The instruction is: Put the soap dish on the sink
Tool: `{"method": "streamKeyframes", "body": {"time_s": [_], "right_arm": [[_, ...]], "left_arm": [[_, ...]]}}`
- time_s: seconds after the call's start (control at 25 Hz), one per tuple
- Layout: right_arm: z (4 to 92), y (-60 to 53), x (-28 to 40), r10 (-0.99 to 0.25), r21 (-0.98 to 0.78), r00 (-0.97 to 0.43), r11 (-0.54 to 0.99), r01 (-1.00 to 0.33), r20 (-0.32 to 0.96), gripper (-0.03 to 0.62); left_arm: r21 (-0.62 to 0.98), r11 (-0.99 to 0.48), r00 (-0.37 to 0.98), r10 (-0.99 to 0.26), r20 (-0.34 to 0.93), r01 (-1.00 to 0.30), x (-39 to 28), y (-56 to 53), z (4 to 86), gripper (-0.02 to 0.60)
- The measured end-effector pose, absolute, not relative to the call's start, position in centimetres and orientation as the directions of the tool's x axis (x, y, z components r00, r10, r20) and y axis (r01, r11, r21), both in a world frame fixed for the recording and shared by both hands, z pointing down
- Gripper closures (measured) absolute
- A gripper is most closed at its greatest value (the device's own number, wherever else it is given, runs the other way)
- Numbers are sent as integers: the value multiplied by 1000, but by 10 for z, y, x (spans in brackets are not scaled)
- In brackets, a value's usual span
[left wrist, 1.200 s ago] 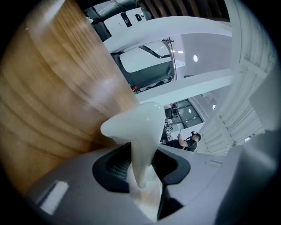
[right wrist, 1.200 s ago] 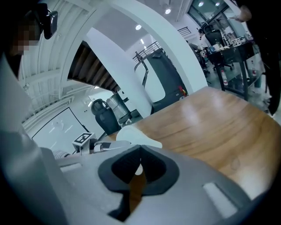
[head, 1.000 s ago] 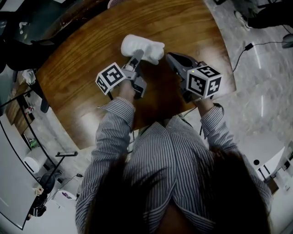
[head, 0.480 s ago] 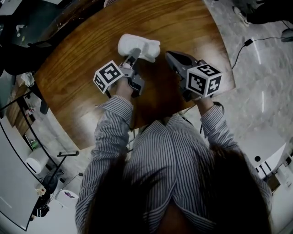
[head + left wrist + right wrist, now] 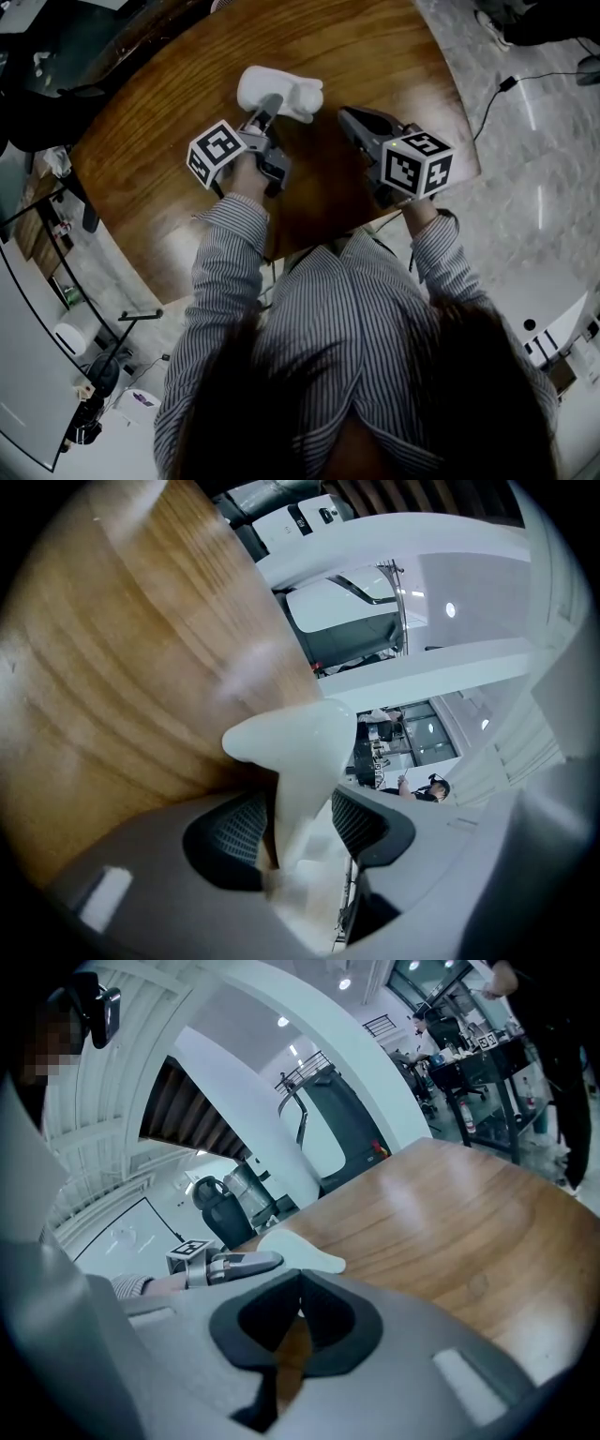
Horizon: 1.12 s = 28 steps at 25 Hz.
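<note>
Looking glossy, stiff and probably slippery, the soap dish (image 5: 279, 91) sits upper-middle on the table (image 5: 375, 47). The left gripper (image 5: 266, 106) is opening around its rim, the best place to pinch. The right gripper (image 5: 346, 115) is closed and empty.

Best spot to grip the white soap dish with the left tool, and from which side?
Grip its raised near rim, coming in from the person's side. The soap dish looks too broad to span whole, but that rim is thin and stands up between the pads. The left tool straddles it there now, jaws opening, one on each side of the rim.
</note>
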State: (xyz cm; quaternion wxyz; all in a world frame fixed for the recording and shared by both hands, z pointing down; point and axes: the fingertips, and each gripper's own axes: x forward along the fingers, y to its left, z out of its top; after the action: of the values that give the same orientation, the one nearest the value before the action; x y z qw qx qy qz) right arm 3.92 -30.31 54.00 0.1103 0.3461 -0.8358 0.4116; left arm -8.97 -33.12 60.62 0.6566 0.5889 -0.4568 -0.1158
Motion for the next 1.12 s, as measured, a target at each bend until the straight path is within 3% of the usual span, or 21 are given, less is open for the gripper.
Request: {"method": "streamKeyframes", "body": {"time_s": [0.16, 0.28, 0.48, 0.68, 1.12], "right_arm": [[534, -301, 36, -482, -608, -745, 440, -662, 462, 592], [524, -300, 31, -496, -595, -746, 459, -660, 445, 592], [510, -292, 23, -516, -591, -752, 479, -649, 409, 592], [495, -277, 18, -539, -582, -751, 490, -649, 382, 592], [444, -242, 1, -582, -508, -749, 563, -653, 317, 592]], "left_arm": [[880, 264, 548, -701, 456, -393, -92, -328, 598, 318], [884, 218, 565, -700, 436, -413, -90, -321, 588, 329], [907, 124, 587, -725, 360, -403, -85, -306, 565, 411], [878, 31, 560, -759, 331, -477, -95, -293, 535, 515], [764, -136, 546, -778, 313, -631, -103, -243, 484, 581]]}}
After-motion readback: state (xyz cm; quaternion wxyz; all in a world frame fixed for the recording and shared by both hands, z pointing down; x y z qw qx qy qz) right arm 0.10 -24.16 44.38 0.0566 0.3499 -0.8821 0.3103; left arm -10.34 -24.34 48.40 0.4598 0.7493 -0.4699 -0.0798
